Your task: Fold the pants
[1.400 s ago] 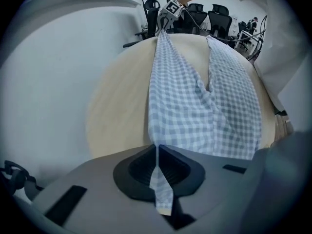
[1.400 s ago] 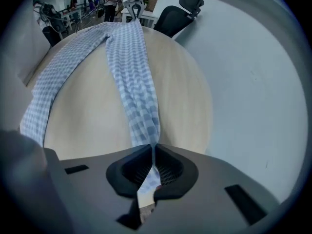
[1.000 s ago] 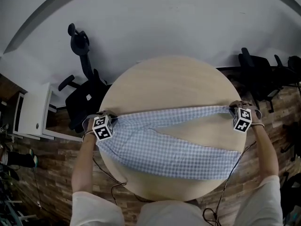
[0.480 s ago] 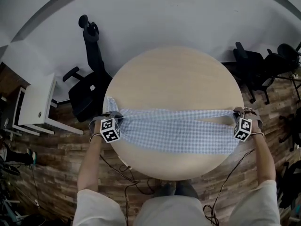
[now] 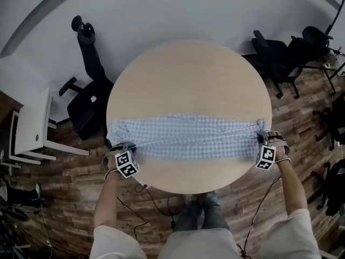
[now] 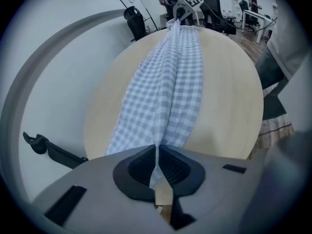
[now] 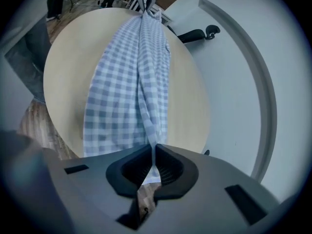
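Blue-and-white checked pants [image 5: 188, 137] lie stretched in a long folded band across the near half of the round wooden table [image 5: 188, 80]. My left gripper [image 5: 128, 150] is shut on the cloth at the band's left end, by the table's left edge. At the right end my right gripper [image 5: 263, 142] is shut on the cloth too. In the left gripper view the pants [image 6: 165, 82] run taut from the closed jaws [image 6: 157, 161] away to the other gripper. The right gripper view shows the pants [image 7: 131, 82] the same way, pinched at its jaws [image 7: 154, 161].
A black office chair [image 5: 86, 101] stands left of the table beside a white cabinet [image 5: 29, 128]. More black chairs [image 5: 280, 58] stand at the right. The floor around is wood plank, and cables [image 5: 145, 198] hang below the table's near edge.
Both grippers have pulled the pants toward the near side of the table. The cloth, earlier spread wide with two layers apart, now lies as one narrow folded band.
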### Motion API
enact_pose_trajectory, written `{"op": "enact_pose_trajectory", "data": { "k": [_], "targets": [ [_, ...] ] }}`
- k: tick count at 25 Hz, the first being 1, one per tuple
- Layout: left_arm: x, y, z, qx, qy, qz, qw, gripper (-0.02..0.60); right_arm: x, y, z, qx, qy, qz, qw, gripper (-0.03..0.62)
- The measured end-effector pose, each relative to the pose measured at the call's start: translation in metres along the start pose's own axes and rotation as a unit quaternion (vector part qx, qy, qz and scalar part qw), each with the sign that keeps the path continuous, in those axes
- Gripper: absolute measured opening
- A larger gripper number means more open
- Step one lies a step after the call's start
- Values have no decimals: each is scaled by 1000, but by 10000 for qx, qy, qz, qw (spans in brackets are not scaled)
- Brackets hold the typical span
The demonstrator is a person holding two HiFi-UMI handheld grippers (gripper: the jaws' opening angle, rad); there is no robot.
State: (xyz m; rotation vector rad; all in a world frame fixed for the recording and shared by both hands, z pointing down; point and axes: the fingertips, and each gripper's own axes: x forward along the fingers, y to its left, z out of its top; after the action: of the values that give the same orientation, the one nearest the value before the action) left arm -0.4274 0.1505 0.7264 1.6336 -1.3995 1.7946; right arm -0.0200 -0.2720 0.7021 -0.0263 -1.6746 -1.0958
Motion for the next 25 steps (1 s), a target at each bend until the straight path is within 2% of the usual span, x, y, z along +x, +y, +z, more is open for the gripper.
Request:
{"op": "enact_pose_trajectory", "data": {
  "k": [7, 11, 20, 23, 25],
  "targets": [
    [7, -21, -3, -305, -39, 63, 9995, 44, 6, 45, -7, 194, 62, 166, 9997, 43],
    [8, -29, -10, -353, -7, -19, 9994, 44, 7, 64, -5, 615, 141, 207, 9978, 43],
    [1, -41, -13, -627, -25, 29, 9980, 44, -6, 82, -16, 1330, 189, 187, 9908, 44],
    [-3, -44, -12, -677, -19, 52, 9977, 48, -13, 87, -15, 1470, 201, 195, 9887, 65],
    [-6, -51, -12, -732, -14, 58, 9973, 104, -19, 94, -16, 1588, 220, 199, 9869, 94]
  ]
}}
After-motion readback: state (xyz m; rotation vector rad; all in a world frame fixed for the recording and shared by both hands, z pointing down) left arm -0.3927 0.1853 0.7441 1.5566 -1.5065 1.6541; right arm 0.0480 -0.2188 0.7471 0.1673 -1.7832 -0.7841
